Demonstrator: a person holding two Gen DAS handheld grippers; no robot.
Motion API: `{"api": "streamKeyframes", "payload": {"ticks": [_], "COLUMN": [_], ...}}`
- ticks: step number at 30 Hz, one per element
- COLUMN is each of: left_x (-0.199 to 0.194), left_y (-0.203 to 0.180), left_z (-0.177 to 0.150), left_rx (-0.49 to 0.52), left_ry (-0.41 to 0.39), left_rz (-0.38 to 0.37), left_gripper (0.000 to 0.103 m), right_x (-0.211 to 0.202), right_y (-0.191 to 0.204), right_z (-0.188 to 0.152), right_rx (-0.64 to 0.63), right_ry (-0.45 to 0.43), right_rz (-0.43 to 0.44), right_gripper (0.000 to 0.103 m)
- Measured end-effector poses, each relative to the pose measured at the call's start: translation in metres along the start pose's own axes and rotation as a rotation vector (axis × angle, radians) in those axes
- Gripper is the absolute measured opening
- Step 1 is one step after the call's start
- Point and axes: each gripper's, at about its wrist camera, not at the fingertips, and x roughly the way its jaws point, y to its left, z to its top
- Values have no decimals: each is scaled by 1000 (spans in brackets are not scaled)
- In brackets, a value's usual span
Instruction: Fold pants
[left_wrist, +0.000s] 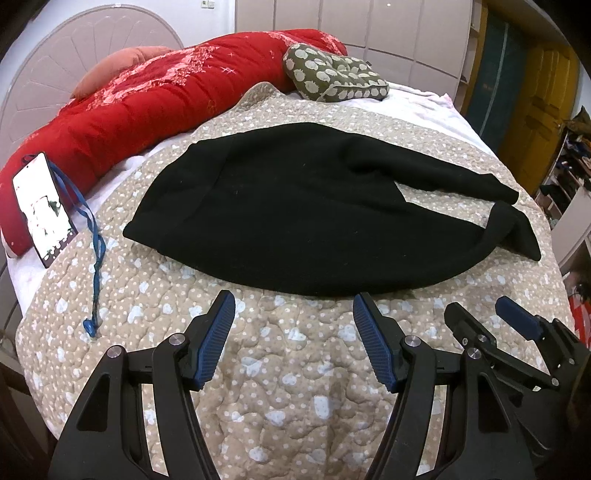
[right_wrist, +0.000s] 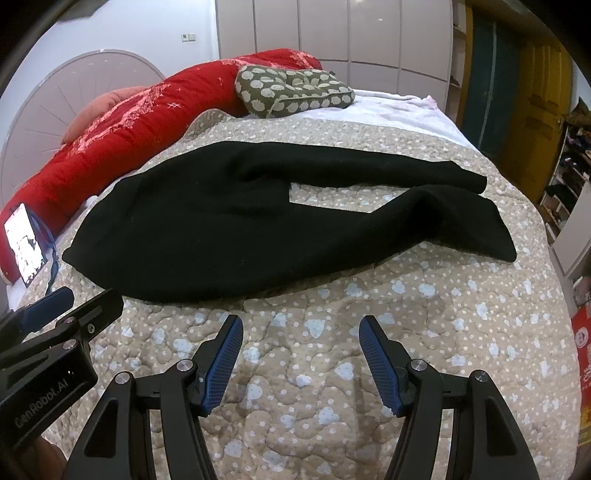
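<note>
Pants: black pants (left_wrist: 295, 206) lie spread flat on the quilted bedspread (left_wrist: 288, 369) of the bed, waist toward the left, the two legs running right with a gap of bedspread showing between them; the nearer leg's cuff is turned over at the far right.
Left hand-held gripper: the left hand-held gripper (left_wrist: 293, 332) hovers over bare bedspread just short of the pants' near edge, jaws spread wide, holding nothing.
Right hand-held gripper: the right hand-held gripper (right_wrist: 301, 350) is beside it, also short of the near edge, jaws released and empty.
Left side of bed: a lit phone (left_wrist: 44, 210) with a blue lanyard (left_wrist: 94, 254) rests against a rolled red quilt (left_wrist: 155, 99).
Far side: an olive cushion with a sheep pattern (left_wrist: 332, 74) sits by the red quilt, well apart from the pants.
</note>
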Motion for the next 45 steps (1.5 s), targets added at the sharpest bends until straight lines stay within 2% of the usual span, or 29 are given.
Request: {"api": "streamKeyframes", "payload": {"ticks": [13,21,24,27,32,35,38,41,45], "left_x": [7,19,25,30,44,52,55,56,60], "left_y": [5,49,72,92,101,96,94,97,99], "left_z": [2,12,15,20,25,24,24,24,25], "left_rx": [-7,-151,-250,-341,-357,-340,-319,-327,-338], "left_ry": [15,68,79,72,113,140,146,144,145], "left_rz": [8,-25,-60,-50,-7,2,14,16,7], "left_gripper": [67,67,67,67,67,67,67,67,67], "right_x": [6,12,7,0,14,36,70,77,48], "right_y": [-9,-61,-83,-110,-138,-139,-133,-133,-153], "right_z": [-1,0,6,24,79,107,127,118,65], "right_rx": [5,90,137,211,329,311,227,153,118], "right_ry": [10,40,14,-22,-19,-10,72,118,127], "right_rz": [-3,-45,-29,-19,-27,-43,-119,-172,-239], "right_gripper": [63,63,63,63,63,63,63,63,63]}}
